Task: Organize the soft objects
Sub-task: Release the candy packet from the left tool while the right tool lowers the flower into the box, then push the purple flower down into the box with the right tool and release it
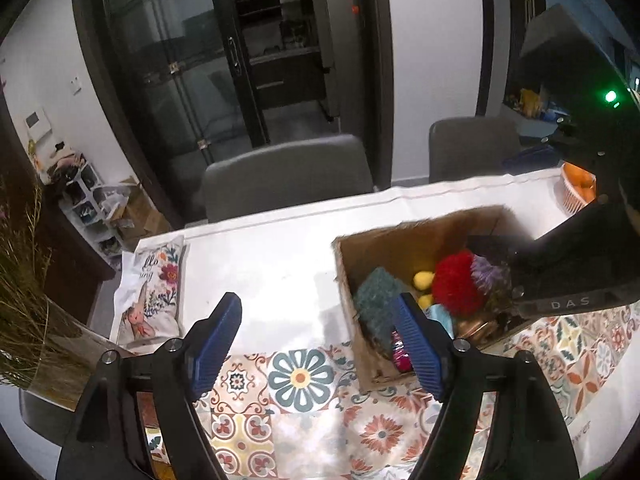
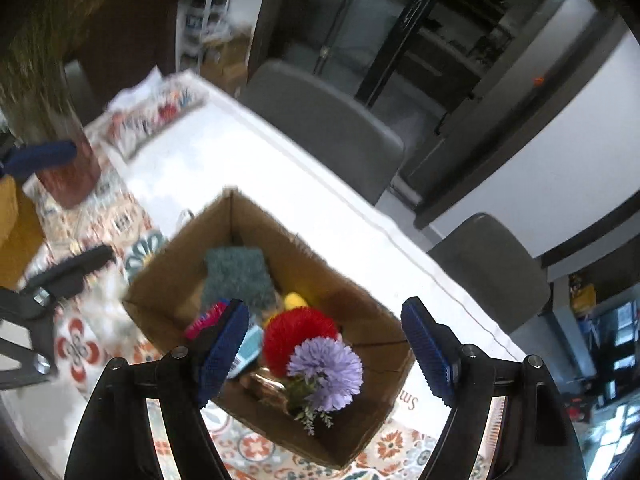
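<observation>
the cardboard box stands on the table, partly on a patterned floral cloth. inside it lie a green scrubbing pad, a yellow soft piece, a red pompom, a purple flower with green leaves, a light blue item and something pink by the near wall. the right tool hangs above the box, jaws spread wide with nothing between the pads; the flower lies below them in the box. the left tool is also released and empty, over the table just left of the box. a flowered pillow lies at the table's far left edge, well apart from the box. two grey chairs stand behind the table.
</observation>
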Tool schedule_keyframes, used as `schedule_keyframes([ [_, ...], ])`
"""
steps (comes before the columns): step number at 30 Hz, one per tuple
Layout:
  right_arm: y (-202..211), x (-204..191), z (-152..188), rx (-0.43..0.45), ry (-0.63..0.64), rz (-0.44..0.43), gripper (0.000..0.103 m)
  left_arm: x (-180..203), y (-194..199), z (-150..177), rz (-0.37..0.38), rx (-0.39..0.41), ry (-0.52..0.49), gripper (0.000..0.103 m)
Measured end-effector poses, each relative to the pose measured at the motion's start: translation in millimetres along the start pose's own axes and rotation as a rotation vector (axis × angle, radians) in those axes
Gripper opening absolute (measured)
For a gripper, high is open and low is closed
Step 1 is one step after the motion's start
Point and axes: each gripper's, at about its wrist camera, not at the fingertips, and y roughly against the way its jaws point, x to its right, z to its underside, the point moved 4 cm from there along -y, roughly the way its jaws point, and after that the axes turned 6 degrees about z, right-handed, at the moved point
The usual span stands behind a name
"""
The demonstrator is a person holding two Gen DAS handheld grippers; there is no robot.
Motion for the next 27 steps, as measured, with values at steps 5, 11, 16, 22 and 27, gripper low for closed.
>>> schedule_keyframes([
  [5,21.0,24.1,13.7,0.052,-0.085,0.052,0.08,19.3,11.2,-9.5,0.015,0.032,-0.034,0.08],
  [11,8.7,49.6,44.7,-0.025,-0.171,0.018,0.059,48.6,9.7,-17.9,0.01,0.044,-0.095,0.081],
  [16,24.9,52.0,71.1,0.092,-0.233,-0.03,0.057,70.6,9.8,-15.8,0.023,0.054,-0.149,0.081],
  [22,18.2,30.0,92.3,0.146,-0.263,-0.048,0.043,82.1,6.8,-2.8,0.007,0.048,-0.193,0.082],
  [27,-0.6,27.1,96.4,0.13,-0.31,-0.074,0.032,77.7,-1.4,7.1,0.001,0.017,-0.178,0.082],
])
